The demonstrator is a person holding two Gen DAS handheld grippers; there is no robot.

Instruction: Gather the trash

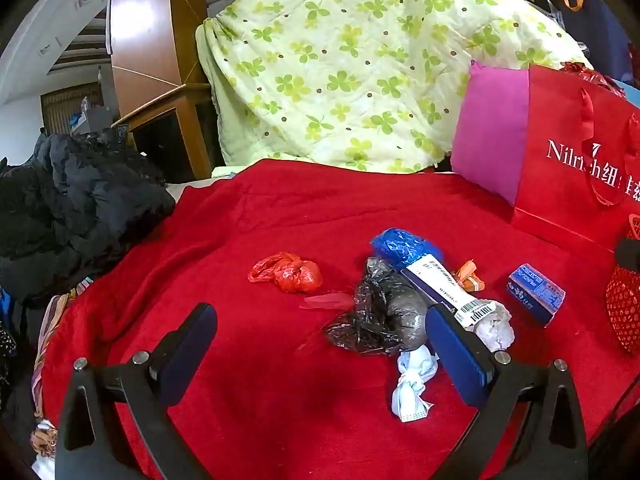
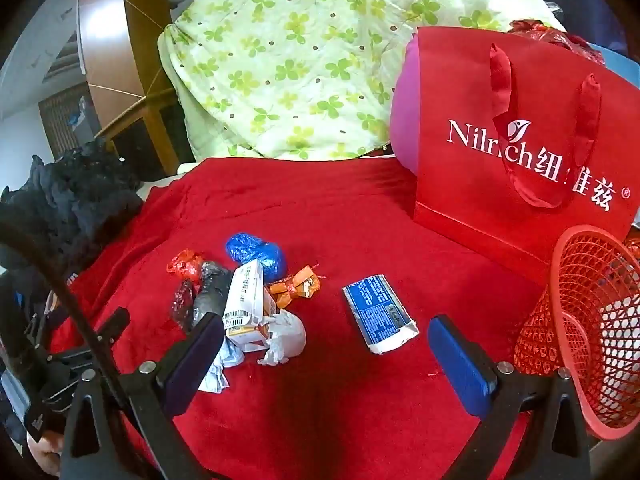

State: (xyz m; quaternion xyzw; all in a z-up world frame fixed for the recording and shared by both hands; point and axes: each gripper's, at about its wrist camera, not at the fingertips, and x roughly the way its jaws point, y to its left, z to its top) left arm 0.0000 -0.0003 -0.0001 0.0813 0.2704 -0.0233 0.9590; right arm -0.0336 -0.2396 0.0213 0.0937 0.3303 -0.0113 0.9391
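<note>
Trash lies scattered on a red blanket (image 1: 260,216): a crumpled red bag (image 1: 290,272), a black bag (image 1: 380,312), a blue bag (image 1: 404,244), a long white-and-blue box (image 1: 444,284), an orange wrapper (image 1: 468,276), a small blue box (image 1: 536,292), a white wad (image 1: 496,324) and a pale knotted mask (image 1: 414,380). My left gripper (image 1: 320,344) hangs open above the blanket, nothing between its fingers. My right gripper (image 2: 326,354) is open too, with the blue box (image 2: 378,316) just beyond it. A red mesh basket (image 2: 592,320) lies tipped at the right.
A red paper shopping bag (image 2: 520,128) stands at the back right against a pink cushion (image 1: 492,128). A green clover-print quilt (image 1: 344,60) is piled behind. Dark clothing (image 1: 72,200) is heaped on the left, by a wooden bed frame (image 1: 152,40).
</note>
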